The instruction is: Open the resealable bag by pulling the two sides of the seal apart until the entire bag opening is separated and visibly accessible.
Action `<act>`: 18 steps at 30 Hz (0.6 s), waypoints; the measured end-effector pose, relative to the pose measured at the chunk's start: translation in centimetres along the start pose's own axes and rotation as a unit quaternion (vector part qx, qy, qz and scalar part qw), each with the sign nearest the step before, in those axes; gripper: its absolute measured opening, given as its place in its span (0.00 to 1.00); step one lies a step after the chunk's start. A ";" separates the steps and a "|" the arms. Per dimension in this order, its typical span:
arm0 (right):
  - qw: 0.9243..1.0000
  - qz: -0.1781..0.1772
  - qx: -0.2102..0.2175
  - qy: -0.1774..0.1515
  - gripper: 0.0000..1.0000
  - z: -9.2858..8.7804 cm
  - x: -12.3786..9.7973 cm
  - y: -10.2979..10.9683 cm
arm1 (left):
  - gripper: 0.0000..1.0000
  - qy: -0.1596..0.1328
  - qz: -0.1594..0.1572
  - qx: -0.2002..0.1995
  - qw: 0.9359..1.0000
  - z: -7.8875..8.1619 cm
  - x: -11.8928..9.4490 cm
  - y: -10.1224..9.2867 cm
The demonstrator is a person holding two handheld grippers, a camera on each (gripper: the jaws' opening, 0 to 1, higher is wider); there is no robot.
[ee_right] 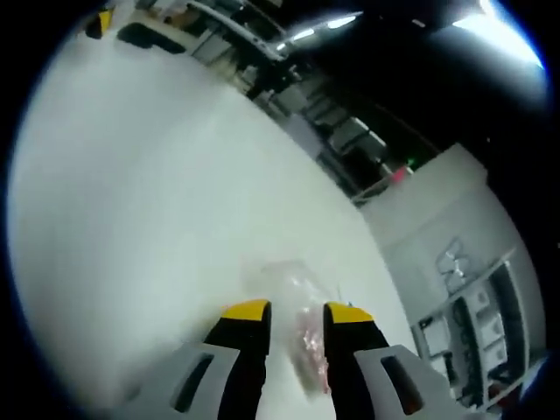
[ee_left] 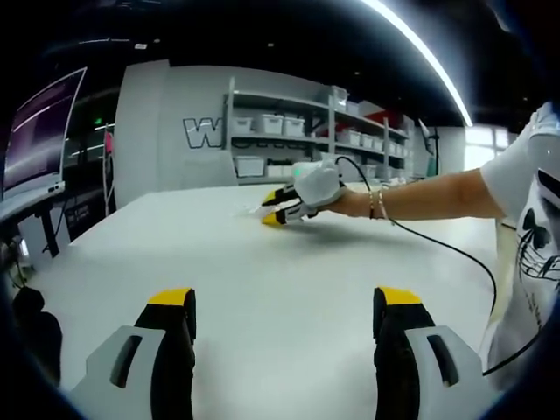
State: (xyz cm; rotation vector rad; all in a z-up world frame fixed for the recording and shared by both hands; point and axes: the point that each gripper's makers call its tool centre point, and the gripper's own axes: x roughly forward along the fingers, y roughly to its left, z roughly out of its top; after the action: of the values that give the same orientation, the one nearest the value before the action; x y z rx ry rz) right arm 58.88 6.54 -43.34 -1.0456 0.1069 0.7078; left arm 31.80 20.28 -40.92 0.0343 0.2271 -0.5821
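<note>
A clear resealable bag [ee_right: 302, 346] with pinkish contents lies on the white table [ee_right: 131, 219], blurred in the right gripper view. My right gripper [ee_right: 297, 311] has its yellow-tipped jaws narrowed around the bag, which runs through the slim gap between them. In the left gripper view the right gripper [ee_left: 276, 208] is far across the table, held by a gloved hand [ee_left: 317, 185], with a pale edge of the bag [ee_left: 251, 211] sticking out to its left. My left gripper [ee_left: 284, 297] hovers low over the near table, jaws wide apart with nothing between them.
The person's bare arm [ee_left: 420, 194] and white printed shirt [ee_left: 529, 227] come in from the right, with a black cable [ee_left: 455, 249] trailing over the table. Shelves with white bins [ee_left: 289, 131] stand behind it. A monitor [ee_left: 39, 131] is at the left.
</note>
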 end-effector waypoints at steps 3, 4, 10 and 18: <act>1.000 0.001 0.001 -0.001 0.17 0.1 0.1 0.1 | 0.82 0.000 0.000 -0.001 1.000 0.0 0.0 0.1; 1.000 0.001 0.001 -0.001 0.15 0.2 0.2 0.2 | 0.82 0.000 0.000 -0.001 1.000 0.0 0.0 0.1; 1.000 0.008 0.016 -0.001 0.06 0.4 0.4 0.7 | 0.82 -0.001 0.001 -0.003 1.000 0.0 -0.1 0.2; 0.998 0.016 0.061 0.006 0.00 0.1 0.3 1.0 | 0.82 -0.002 0.003 -0.003 1.000 0.1 -0.5 0.4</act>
State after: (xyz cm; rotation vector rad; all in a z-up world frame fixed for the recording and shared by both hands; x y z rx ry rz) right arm 58.56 7.09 -44.14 -0.9336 0.1746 0.7145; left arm 31.63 20.85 -40.71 0.0283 0.2246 -0.5764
